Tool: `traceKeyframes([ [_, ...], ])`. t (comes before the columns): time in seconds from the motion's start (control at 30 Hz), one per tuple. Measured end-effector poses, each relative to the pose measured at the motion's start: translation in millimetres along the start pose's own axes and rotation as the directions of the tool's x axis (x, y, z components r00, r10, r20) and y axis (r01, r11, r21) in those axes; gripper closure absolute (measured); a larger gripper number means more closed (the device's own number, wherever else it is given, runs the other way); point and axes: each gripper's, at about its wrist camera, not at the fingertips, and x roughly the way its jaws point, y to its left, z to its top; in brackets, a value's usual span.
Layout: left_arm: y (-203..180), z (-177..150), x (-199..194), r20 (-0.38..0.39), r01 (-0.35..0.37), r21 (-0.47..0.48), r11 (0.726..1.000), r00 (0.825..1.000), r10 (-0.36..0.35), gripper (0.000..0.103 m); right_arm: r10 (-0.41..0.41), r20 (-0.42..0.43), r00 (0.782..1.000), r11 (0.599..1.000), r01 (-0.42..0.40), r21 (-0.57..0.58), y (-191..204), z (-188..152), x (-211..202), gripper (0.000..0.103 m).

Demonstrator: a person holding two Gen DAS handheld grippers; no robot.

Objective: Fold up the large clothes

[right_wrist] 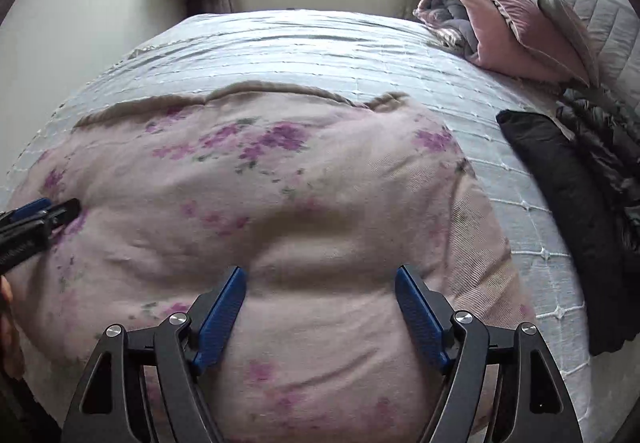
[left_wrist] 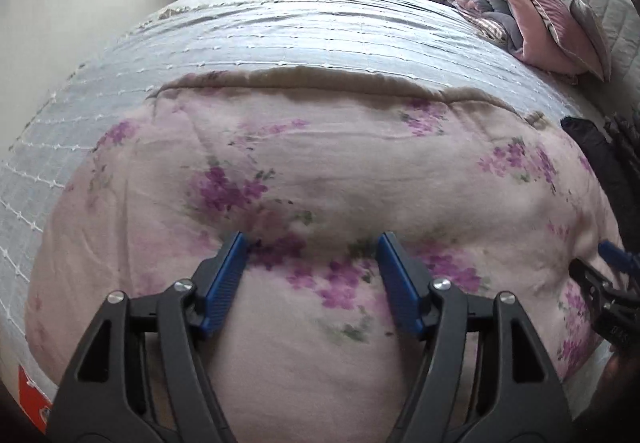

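Observation:
A large pink cloth with purple flower prints (left_wrist: 304, 171) lies folded flat on the bed, its tan hem (left_wrist: 320, 77) along the far edge. My left gripper (left_wrist: 312, 243) hangs over its near part with the blue pads (left_wrist: 224, 283) wide apart and only cloth below them. In the right wrist view the same flowered cloth (right_wrist: 280, 195) fills the middle. My right gripper (right_wrist: 320, 277) stands open above a raised crease, nothing pinched between its pads. The left gripper's tip (right_wrist: 60, 211) shows at the left edge, resting at the cloth.
A pale blue quilted bedspread (left_wrist: 280, 31) covers the bed. Pink and grey pillows and a rolled blanket (right_wrist: 512, 31) are stacked at the far right. Dark garments (right_wrist: 568, 203) lie along the right side. A window and curtains stand behind; a wall runs on the left.

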Motion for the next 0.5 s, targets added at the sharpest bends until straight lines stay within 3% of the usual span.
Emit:
traceKeyframes([
  [0.1,20.8,1.0,4.3,0.007,-0.008,-0.035,0.999,1.0,0.008,0.034,0.032,-0.011,0.999,0.999,-0.032,0.026,-12.1,0.9,-1.2,0.023],
  [0.23,18.6,-3.9,2.1,0.019,-0.031,0.002,1.0,0.999,0.031,0.034,-0.057,-0.009,0.998,0.998,0.057,0.029,-20.1,2.4,-3.2,0.021],
  [0.3,18.4,-5.4,0.7,0.027,-0.059,0.018,0.998,0.998,0.059,0.034,-0.034,-0.019,0.999,0.998,0.035,0.053,-27.8,-1.1,-4.8,0.02],
  [0.5,39.3,-4.5,-0.6,0.02,-0.047,-0.019,0.999,0.999,0.048,0.034,-0.04,-0.035,0.999,0.993,0.044,0.109,-52.9,-3.0,-6.8,0.019],
])
